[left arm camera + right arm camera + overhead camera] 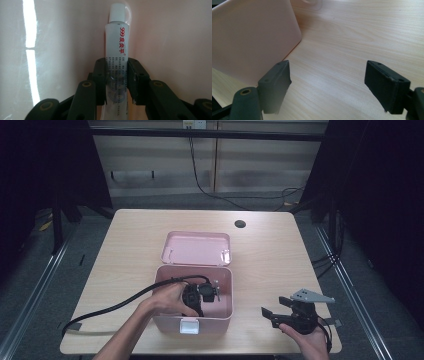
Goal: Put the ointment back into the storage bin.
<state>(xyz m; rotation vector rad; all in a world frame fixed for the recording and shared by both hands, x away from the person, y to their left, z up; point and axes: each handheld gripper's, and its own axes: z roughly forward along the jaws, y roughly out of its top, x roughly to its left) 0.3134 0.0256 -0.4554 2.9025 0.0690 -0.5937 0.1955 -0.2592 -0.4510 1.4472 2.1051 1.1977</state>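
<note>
A pink box [225,292] stands open on the wooden table, its lid [196,248] lying flat behind it. My left gripper [200,296] reaches down inside the box. In the left gripper view my left gripper [117,75] is shut on a white ointment tube [118,47] with red print and a white cap, which points at the pink inner wall [170,37]. My right gripper [276,309] rests low over the table to the right of the box, jaws wide apart. In the right gripper view my right gripper [328,83] holds nothing, and the pink box's outer wall [252,40] stands at its left.
A black cable [115,305] trails from the left gripper across the table's left side. A round cable hole [240,224] sits near the table's far edge. Bare wood [352,37] lies ahead of the right gripper. Dark floor and metal rails surround the table.
</note>
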